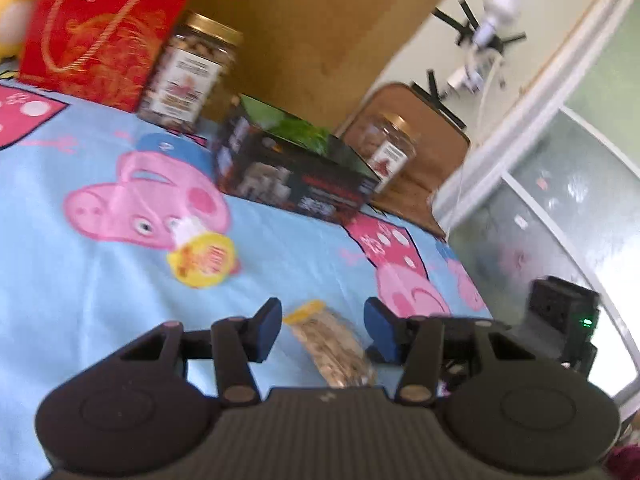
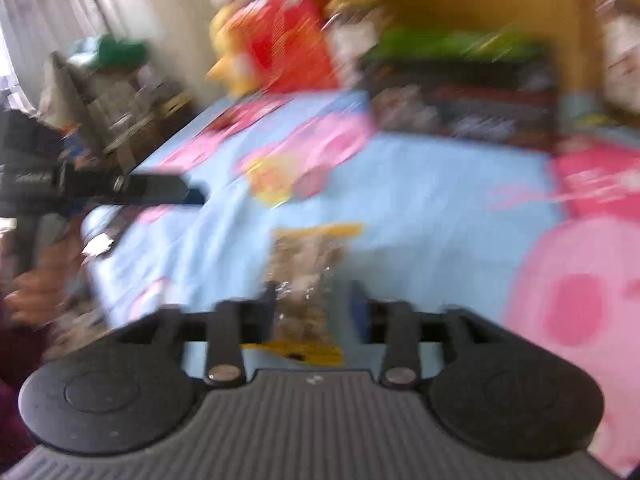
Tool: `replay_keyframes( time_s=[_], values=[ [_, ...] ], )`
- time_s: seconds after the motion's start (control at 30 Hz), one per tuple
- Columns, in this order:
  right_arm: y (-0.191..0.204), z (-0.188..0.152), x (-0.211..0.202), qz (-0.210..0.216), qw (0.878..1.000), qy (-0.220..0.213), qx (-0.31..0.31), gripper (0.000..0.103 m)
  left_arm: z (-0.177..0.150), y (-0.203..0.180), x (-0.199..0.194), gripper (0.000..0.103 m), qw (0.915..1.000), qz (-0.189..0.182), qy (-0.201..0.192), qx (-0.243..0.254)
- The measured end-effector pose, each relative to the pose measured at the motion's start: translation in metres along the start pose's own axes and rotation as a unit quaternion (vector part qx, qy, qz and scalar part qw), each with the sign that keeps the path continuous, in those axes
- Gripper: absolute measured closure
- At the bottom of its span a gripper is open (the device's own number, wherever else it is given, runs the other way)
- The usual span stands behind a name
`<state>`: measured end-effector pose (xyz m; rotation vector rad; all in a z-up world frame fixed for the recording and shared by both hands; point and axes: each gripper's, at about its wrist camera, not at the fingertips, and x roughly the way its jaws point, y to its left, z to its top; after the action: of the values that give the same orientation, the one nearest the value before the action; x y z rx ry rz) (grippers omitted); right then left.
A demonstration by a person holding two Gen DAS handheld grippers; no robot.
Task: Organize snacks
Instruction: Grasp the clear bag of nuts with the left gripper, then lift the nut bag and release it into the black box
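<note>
Ahead of the left hand-held gripper (image 1: 323,330), from left to right, stand a red box (image 1: 100,28), a gold-lidded jar of nuts (image 1: 188,76), a black carton (image 1: 288,172) and a second jar (image 1: 386,148). Its jaws stand apart, a clear snack packet (image 1: 336,352) lying between them untouched. The right hand-held gripper (image 2: 312,312) is open around a similar packet (image 2: 308,276). A cartoon-pig cloth (image 1: 80,300) covers the surface.
</note>
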<state>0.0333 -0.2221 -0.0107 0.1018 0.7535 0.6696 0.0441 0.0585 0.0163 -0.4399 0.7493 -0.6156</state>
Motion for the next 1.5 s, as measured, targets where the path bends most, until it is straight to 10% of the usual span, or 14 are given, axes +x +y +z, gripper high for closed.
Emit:
replay_keyframes(
  time_s=[0.17,0.57,0.67,1.17,1.3,1.4,1.5],
  values=[
    [-0.001,-0.028,-0.037,-0.02,0.995,-0.091,0.041,0.038,-0.003,-0.01,0.02,0.056,0.9997,0.012,0.023,-0.003],
    [0.033,-0.042,0.007,-0.016,0.997,-0.044,-0.069,0.039,-0.031,0.006,0.036,0.057,0.9951,0.01,0.073,-0.065],
    [0.027,-0.042,0.011,-0.004,0.998,-0.04,-0.049,0.061,-0.033,0.007,0.054,0.067,0.9948,-0.002,0.079,-0.064],
    [-0.038,0.104,-0.013,-0.098,0.98,-0.169,-0.039,0.069,0.143,-0.058,0.132,0.065,0.9987,-0.016,-0.021,0.043],
    [-0.073,0.132,0.022,-0.147,0.975,-0.156,-0.054,0.047,0.161,-0.048,0.175,0.063,0.9983,0.048,-0.005,0.032],
    [-0.078,0.124,0.033,-0.218,0.961,-0.147,-0.081,0.045,0.153,-0.032,0.149,0.063,0.9996,0.015,-0.022,0.009],
    [-0.078,0.1,0.002,-0.175,0.964,-0.196,-0.039,0.045,0.137,-0.009,0.089,0.063,0.997,-0.038,-0.067,-0.009]
  ],
)
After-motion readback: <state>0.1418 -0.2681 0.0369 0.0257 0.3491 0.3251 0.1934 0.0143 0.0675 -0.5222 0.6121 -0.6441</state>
